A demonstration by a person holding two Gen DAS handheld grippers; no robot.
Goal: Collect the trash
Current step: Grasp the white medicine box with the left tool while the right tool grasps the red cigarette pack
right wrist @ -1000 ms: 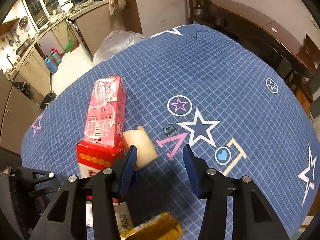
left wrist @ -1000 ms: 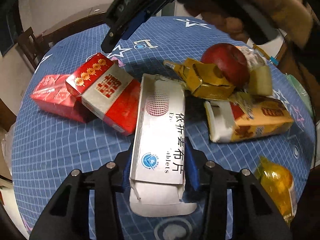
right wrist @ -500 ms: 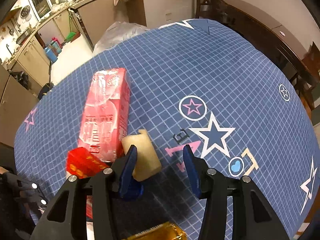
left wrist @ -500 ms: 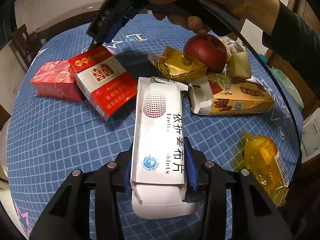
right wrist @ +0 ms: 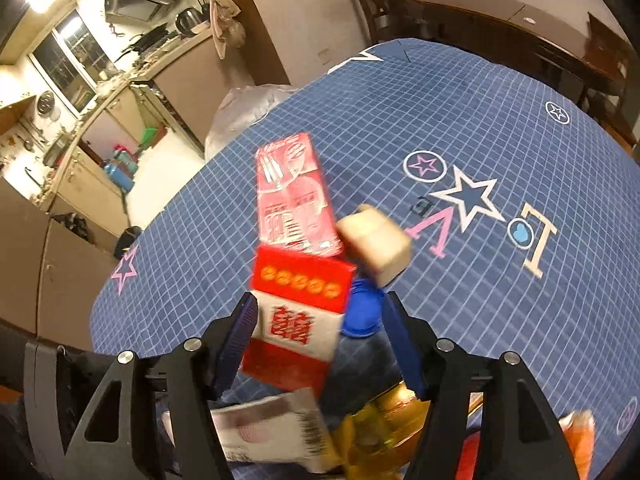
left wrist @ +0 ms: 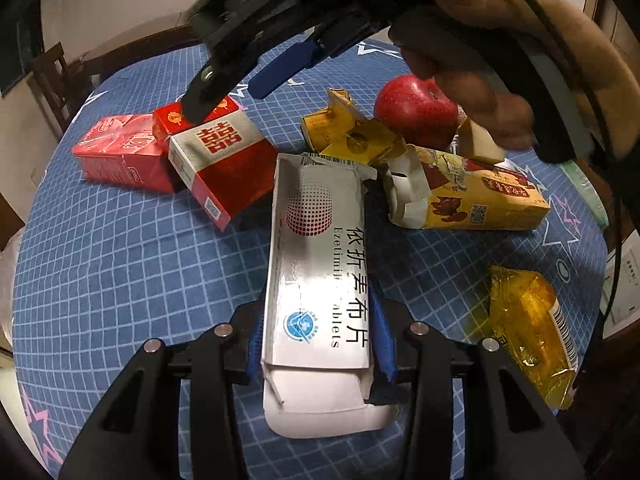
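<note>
My left gripper is shut on a white tablet box with an open torn end, held over the blue checked tablecloth. My right gripper is open, its blue pads on either side of a red and white cigarette carton; it also shows in the left wrist view, with the right gripper above it. A pink-red carton lies behind it. A beige block sits just past the right pad.
A gold crumpled box, a red apple, a yellow torn carton and a yellow snack packet lie on the table. Dark wooden chairs and a kitchen counter stand beyond the table's edge.
My right gripper has dropped closer to the table and now has the red and white carton between its pads. My left gripper still holds the tablet box.
</note>
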